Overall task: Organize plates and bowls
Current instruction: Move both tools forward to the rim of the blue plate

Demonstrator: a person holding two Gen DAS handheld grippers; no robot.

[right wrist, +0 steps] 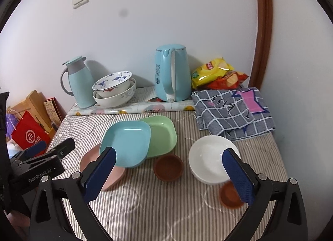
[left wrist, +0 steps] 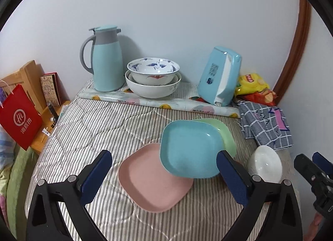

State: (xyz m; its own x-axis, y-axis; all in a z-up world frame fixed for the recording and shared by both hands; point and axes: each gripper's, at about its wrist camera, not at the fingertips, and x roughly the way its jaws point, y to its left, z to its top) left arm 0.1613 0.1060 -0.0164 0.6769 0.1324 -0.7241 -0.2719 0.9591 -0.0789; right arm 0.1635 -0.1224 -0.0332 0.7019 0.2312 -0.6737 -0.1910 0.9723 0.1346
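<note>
Three square plates overlap on the striped bed cover: a pink plate point(left wrist: 154, 180) point(right wrist: 91, 161) at the bottom, a blue plate point(left wrist: 190, 149) point(right wrist: 127, 142) on top, a green plate point(left wrist: 222, 131) point(right wrist: 162, 134) behind. A white bowl point(left wrist: 265, 162) point(right wrist: 210, 158) sits to their right, with two small brown bowls point(right wrist: 168, 167) point(right wrist: 229, 197) near it. Patterned bowls point(left wrist: 153, 78) point(right wrist: 114, 90) are stacked at the back. My left gripper point(left wrist: 164, 178) is open and empty over the pink plate. My right gripper point(right wrist: 169, 178) is open and empty above the brown bowls.
A teal thermos jug point(left wrist: 106, 59) point(right wrist: 78, 82), a blue kettle point(left wrist: 220, 76) point(right wrist: 171, 72), snack bags point(right wrist: 216, 72) and a checked cloth point(right wrist: 233, 109) line the back and right. A red bag point(left wrist: 18, 116) and wooden items stand off the left edge.
</note>
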